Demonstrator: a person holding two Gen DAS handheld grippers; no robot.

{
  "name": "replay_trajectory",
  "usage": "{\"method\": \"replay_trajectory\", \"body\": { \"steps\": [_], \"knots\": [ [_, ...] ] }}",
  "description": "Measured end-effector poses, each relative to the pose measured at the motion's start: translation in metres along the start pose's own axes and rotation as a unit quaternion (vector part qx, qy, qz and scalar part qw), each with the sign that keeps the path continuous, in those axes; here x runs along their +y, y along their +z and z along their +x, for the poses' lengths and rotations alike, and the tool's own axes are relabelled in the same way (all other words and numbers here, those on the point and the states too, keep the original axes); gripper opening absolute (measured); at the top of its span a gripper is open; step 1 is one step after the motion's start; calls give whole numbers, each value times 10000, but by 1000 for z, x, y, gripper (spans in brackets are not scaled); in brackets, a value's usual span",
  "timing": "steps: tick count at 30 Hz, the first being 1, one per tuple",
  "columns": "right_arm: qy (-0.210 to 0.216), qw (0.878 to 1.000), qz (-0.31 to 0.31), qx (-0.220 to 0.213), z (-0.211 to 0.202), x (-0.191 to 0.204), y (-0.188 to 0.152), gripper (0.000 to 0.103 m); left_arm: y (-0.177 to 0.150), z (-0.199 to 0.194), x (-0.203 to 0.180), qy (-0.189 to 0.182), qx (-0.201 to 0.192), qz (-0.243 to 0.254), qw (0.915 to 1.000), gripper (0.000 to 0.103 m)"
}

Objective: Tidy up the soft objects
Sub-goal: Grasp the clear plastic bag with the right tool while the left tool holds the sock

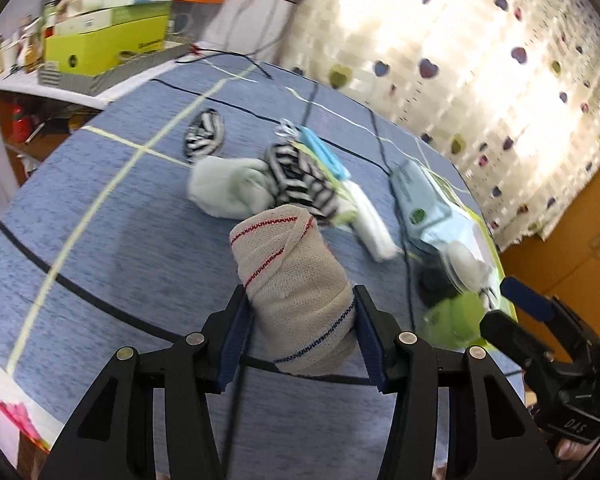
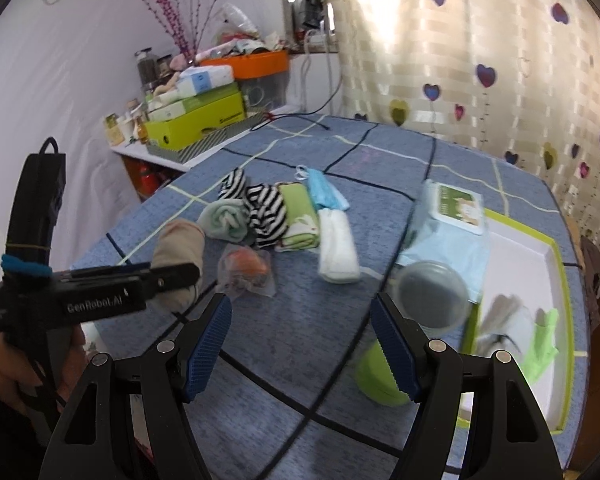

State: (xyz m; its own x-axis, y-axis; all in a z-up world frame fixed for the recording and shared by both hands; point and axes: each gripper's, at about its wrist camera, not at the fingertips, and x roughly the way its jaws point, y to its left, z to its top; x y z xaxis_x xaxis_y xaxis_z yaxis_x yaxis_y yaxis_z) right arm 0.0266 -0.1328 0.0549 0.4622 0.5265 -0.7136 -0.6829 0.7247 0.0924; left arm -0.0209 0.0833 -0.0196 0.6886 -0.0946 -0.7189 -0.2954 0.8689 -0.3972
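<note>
Blue checked cloth (image 2: pixel 340 320) covers the bench; heart-print curtain behind, cluttered shelf at far left.

Left gripper (image 1: pixel 300 320): jaws set wide, pinching a beige bandage roll (image 1: pixel 296 284) across its width. The roll's long axis runs forward along the fingers, its far end pointing at the pile. Seen from the right camera, roll (image 2: pixel 178 256) and gripper sit at the left edge of the pile.

Pile, mid-bench: pale green rolled cloth (image 2: pixel 226 220), striped cloth (image 2: pixel 266 210), green folded cloth (image 2: pixel 296 204), blue mask (image 2: pixel 324 192), white folded cloth (image 2: pixel 338 248); a wrapped orange item (image 2: pixel 246 268) lies just in front.

Right gripper (image 2: pixel 300 336): jaws spread, nothing between them.

White tray (image 2: pixel 520 248), green-rimmed, lies far right, nearer the right hand; the roll is well apart from it, across the pile.
</note>
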Motion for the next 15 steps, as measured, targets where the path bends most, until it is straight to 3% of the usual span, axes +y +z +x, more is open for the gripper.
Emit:
{"method": "replay_trajectory", "body": {
  "steps": [15],
  "knots": [
    [512, 9958, -168, 744, 99, 36, 21, 72, 12, 2, 54, 146, -133, -433, 9989, 51]
  ]
}}
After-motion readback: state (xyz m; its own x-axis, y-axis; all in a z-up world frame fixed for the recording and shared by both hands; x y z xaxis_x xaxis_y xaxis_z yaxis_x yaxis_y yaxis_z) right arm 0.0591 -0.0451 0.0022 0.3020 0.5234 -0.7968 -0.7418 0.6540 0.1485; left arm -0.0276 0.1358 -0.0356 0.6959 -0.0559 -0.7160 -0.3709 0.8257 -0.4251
